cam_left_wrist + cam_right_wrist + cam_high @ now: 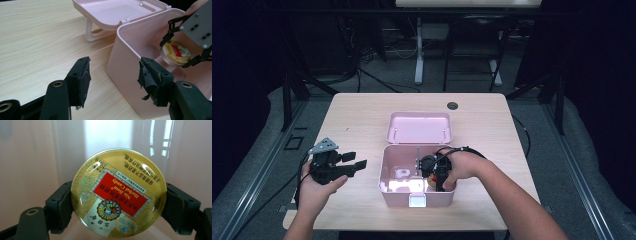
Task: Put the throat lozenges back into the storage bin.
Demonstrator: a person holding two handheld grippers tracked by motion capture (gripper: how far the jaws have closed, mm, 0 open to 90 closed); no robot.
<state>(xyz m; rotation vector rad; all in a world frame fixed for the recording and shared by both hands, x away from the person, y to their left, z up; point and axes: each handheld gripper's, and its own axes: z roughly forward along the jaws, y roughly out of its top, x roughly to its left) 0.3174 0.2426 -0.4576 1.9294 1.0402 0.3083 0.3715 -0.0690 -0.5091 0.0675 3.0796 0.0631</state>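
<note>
A pink box (384, 167) stands open at the table's front middle, its lid (419, 127) lying back behind it. My right gripper (118, 205) is down inside the box's right compartment, shut on a round gold candy tin (118, 192) with a red label. The left gripper view shows the tin (176, 53) clamped by its rim between the right jaws, above the box floor. My left gripper (113, 75) hovers open and empty just left of the box wall (125, 57), held low over the table (357, 160).
A divider splits the box; a small white object (402, 173) lies in its left compartment. A white latch (417, 201) sits on the front wall. A dark cable hole (452, 105) marks the table's far side. Bare wood (357, 125) stretches left of the box.
</note>
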